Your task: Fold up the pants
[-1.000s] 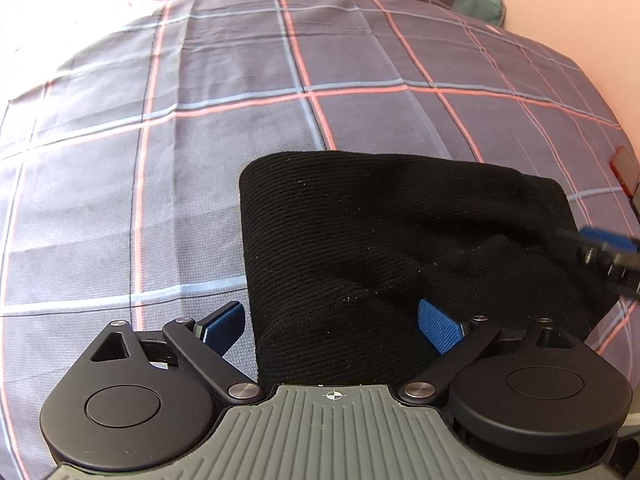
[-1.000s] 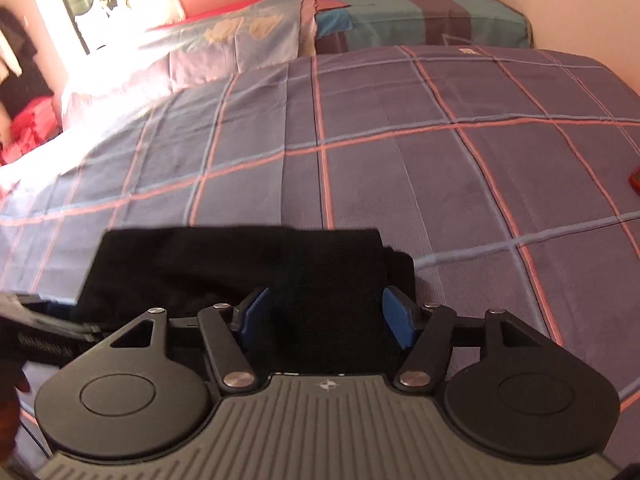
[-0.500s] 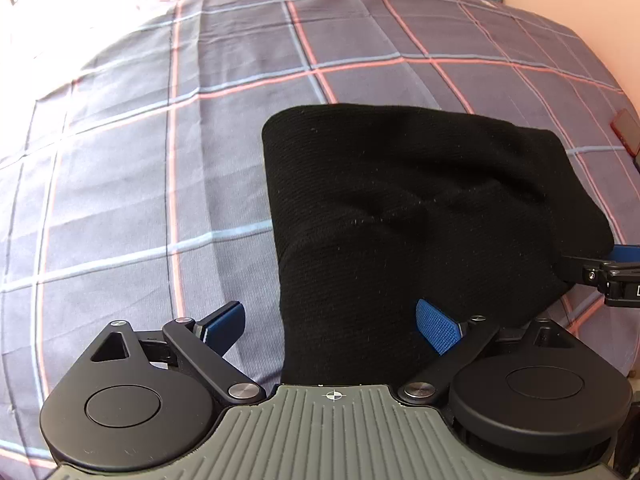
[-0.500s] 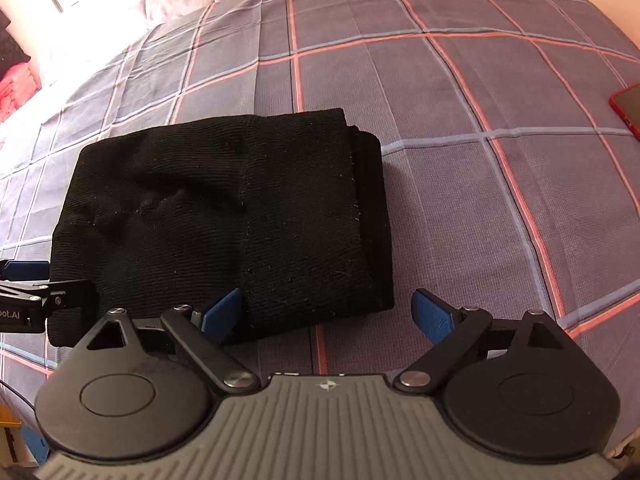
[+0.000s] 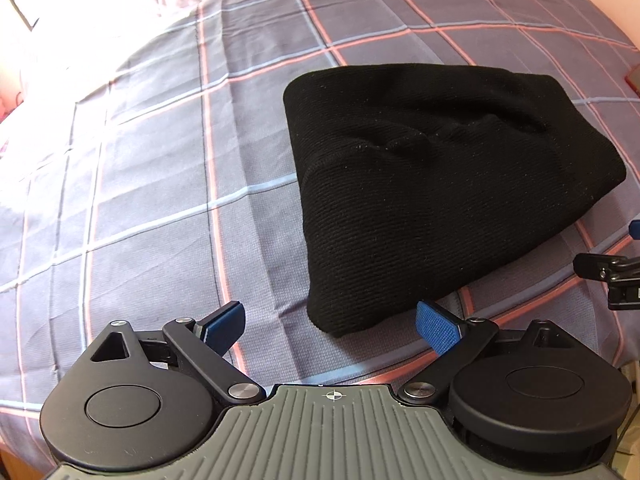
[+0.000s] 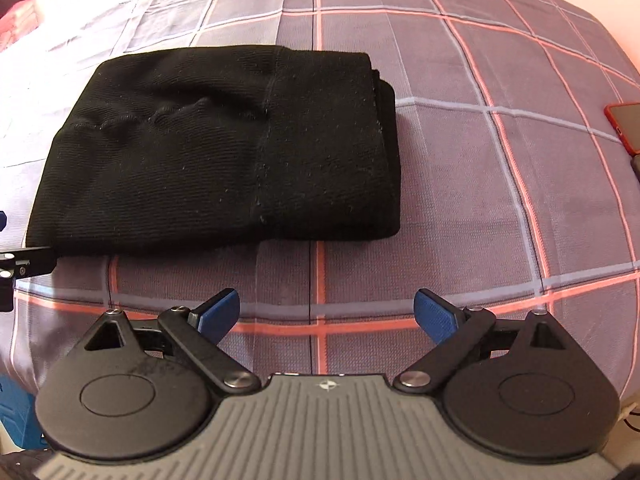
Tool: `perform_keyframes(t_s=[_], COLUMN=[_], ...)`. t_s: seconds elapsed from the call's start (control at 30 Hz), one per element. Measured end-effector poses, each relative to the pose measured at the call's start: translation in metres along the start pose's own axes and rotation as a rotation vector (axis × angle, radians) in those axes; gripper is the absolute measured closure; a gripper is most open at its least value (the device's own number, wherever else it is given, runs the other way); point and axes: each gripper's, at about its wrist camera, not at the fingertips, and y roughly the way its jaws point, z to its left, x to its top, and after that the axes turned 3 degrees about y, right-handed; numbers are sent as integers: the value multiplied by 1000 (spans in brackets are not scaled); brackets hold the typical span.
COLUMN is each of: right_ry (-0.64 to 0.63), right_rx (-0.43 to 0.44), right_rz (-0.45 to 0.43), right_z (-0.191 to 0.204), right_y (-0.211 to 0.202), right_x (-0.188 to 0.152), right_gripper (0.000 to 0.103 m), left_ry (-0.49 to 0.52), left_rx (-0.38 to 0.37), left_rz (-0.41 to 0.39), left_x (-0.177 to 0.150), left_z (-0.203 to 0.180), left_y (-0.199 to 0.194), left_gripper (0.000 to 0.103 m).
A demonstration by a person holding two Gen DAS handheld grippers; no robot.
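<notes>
One folded pair of black pants (image 6: 224, 144) lies on one plaid-covered bed (image 6: 460, 208). Two grippers, the left gripper (image 5: 330, 322) and the right gripper (image 6: 327, 312), face it, each with two blue pads. One red-cased phone (image 6: 624, 122) sits at the bed's edge.

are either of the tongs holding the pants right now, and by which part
Nothing is held. Both the left tongs and the right tongs are open and clear of the folded black pants, which lie on the bed.

The right gripper (image 6: 326, 312) hangs with jaws spread wide above the plaid bedspread (image 6: 480, 208), short of the folded black pants (image 6: 224, 152).
</notes>
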Motion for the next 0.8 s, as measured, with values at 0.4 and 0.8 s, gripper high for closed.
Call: perform_keyframes(t_s=[0.4, 0.8], right_ry=[1, 8], right_rx=[41, 65], right_rz=[-12, -25], right_z=[15, 20], right_y=[-3, -8], right_x=[-11, -13], right_gripper=[8, 8], left_ry=[-27, -26], left_rx=[56, 62], left_rz=[44, 52], left_x=[-7, -9], left_z=[-3, -6], left_y=[4, 7], left_gripper=[0, 0])
